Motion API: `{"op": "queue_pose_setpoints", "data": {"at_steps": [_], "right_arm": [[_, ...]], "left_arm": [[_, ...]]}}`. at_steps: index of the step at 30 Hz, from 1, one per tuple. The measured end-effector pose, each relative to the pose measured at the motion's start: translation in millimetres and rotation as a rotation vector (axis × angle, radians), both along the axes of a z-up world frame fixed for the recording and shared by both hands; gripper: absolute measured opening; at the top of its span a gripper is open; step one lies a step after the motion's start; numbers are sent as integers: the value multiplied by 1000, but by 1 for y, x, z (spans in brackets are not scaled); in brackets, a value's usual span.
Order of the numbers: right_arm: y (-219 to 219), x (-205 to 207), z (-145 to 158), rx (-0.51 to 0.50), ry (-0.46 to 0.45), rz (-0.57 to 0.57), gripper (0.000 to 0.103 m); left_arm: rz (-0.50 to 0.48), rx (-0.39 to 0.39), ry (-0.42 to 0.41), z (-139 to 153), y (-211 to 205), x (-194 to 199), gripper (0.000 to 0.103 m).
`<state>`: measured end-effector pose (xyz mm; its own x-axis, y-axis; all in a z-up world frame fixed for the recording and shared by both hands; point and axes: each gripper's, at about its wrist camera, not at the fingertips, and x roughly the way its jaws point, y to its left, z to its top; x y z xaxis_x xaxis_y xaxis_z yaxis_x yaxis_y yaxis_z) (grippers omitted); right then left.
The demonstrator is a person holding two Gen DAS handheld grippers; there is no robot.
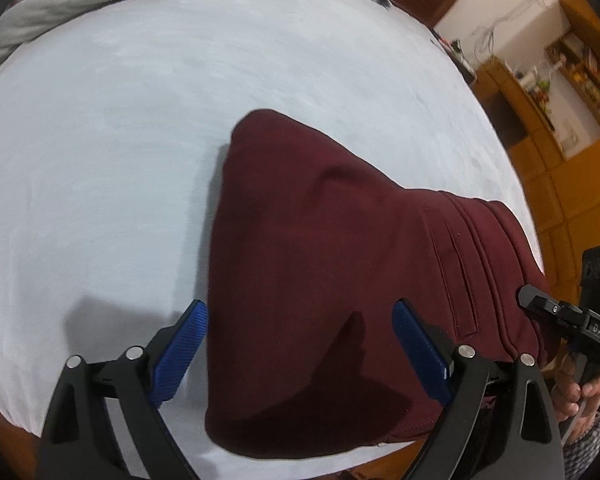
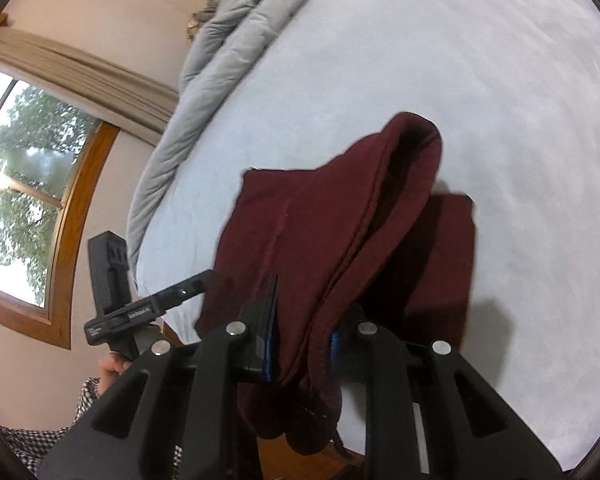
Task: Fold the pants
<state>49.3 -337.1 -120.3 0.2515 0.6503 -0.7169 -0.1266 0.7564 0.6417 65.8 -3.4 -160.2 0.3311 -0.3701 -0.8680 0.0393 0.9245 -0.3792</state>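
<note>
- The maroon pants lie partly folded on the pale blue bed sheet, close to the bed's near edge, with the waistband and pocket seam toward the right in the left wrist view.
- The right tongs are clamped on a bunched edge of the pants, lifting it into a raised hump above a flat layer that rests on the sheet.
- The left tongs stand wide open with nothing between the blue pads; they hover above the near part of the pants without touching the cloth.
- The step in hand looks like carrying the lifted end over to make the next fold.
- To do it well, I would keep the right grip firm and carry the cloth across in a low arc, so that the lower layer does not drag.
- The open left tongs could pin or take the other corner, so that the edge lands square rather than skewed.
- Laying the edge down before releasing should keep the layers aligned.
- Only the right wrist view shows the grip itself, the raised fold, the window and the grey quilt bunched at the far side.
- Only the left wrist view shows the pocket seam, the wooden cabinets, and the person's hand on the right handle.
</note>
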Motion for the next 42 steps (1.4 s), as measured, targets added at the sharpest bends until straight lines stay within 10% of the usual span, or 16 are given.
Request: {"op": "queue_pose_setpoints", "data": {"at_steps": [9,16,27,32,42], "right_arm": [[-29,-10,-66,-19,109,-71,23],[-34,-4,-24,-174,-6,-10,58],[-29,90,-36,-171,25,-14,58],[-26,98,-49,-120,66,-6,17],[-51,87,-27,-80,6,-77,8]], "left_arm": [[-29,68,45,-25,-21,4,95],[-16,63,43,-23,-17,4,95],[-46,148,17,-15,-33,18,96],[-50,167,11,-16,-33,18,96],[-82,190,-18,-11,-39,18,96]]}}
